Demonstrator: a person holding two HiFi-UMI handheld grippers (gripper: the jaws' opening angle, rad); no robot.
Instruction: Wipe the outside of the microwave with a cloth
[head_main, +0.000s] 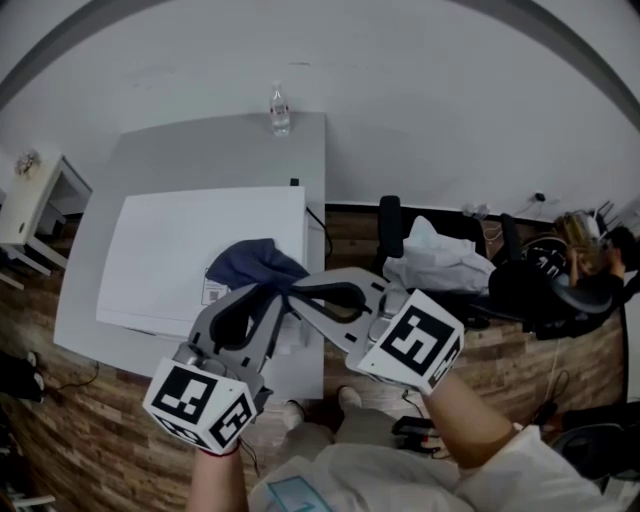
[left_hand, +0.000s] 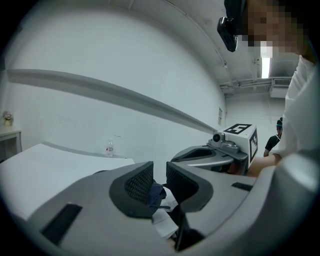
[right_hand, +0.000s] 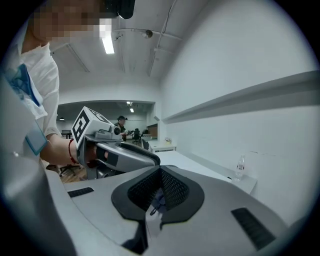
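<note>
Left gripper is reaching in from the lower left & pinching the dark blue fabric cloth. In the left gripper view, the left gripper is showing its black ribbed pads drawn close w/ a bunched fold of the cloth wedged btwn them, w/ only a thin gap showing above the fold. Right gripper is reaching in from the right, its tips just beside the left one's at the cloth's near edge. In the right gripper view, the right gripper is pressing its jaws almost together on a thin bit of the cloth. The cloth is lying crumpled on top of the white box-shaped microwave, near its right edge on the person's side. The microwave is sitting on a pale grey tabletop by the wall. A clear plastic water bottle is standing upright at the tabletop's far edge, well apart from the cloth. Brown wood-plank floor is showing around the tabletop.
</note>
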